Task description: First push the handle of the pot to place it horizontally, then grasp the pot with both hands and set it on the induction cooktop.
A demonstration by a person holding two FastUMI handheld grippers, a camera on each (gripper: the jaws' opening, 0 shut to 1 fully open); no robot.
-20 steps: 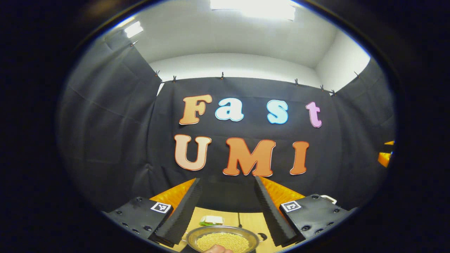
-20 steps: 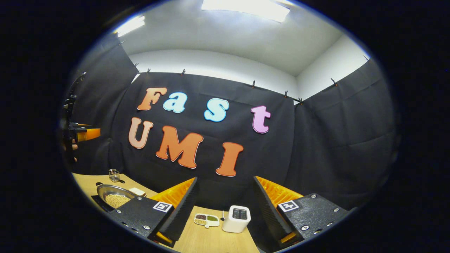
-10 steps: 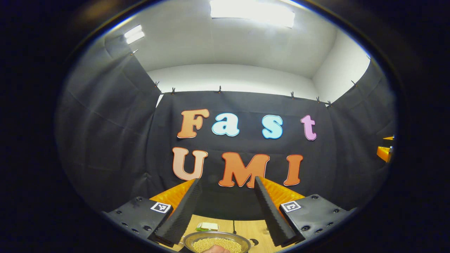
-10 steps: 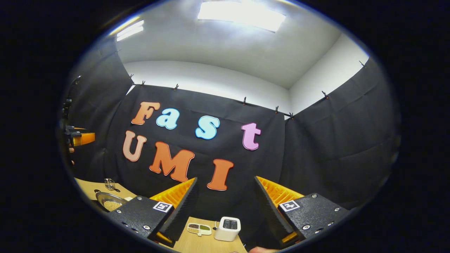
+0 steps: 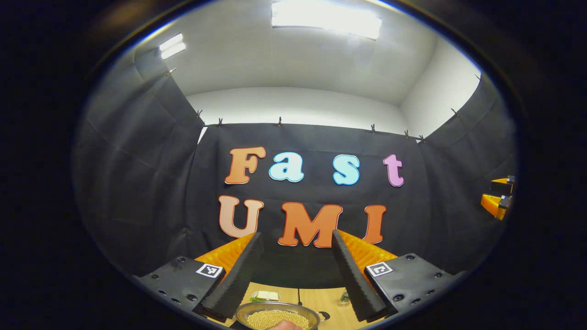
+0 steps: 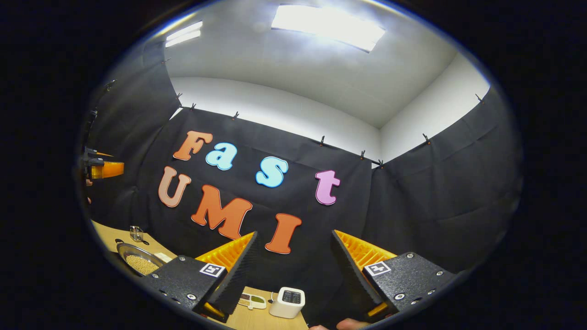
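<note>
A round metal pot (image 5: 275, 316) full of yellow grains sits low in the left gripper view, with a small dark handle (image 5: 324, 315) on its right side. My left gripper (image 5: 297, 236) is open and held high above it, pointing at the booth wall. A fingertip (image 5: 284, 326) shows at the bottom edge. In the right gripper view the pot (image 6: 137, 262) lies far left on the wooden table (image 6: 103, 231). My right gripper (image 6: 294, 234) is open, with nothing between its fingers. The left gripper (image 6: 102, 168) shows at the far left, the right gripper (image 5: 497, 201) at the far right.
A white box-shaped appliance (image 6: 287, 302) and a small divided dish (image 6: 252, 300) stand on the table below my right gripper. A little glass jar (image 6: 135, 233) is behind the pot. A green and white item (image 5: 266, 295) lies beyond the pot.
Both views have tilted upward, so the pot and the table items sit lower in the frames. Both grippers stay open and empty.
</note>
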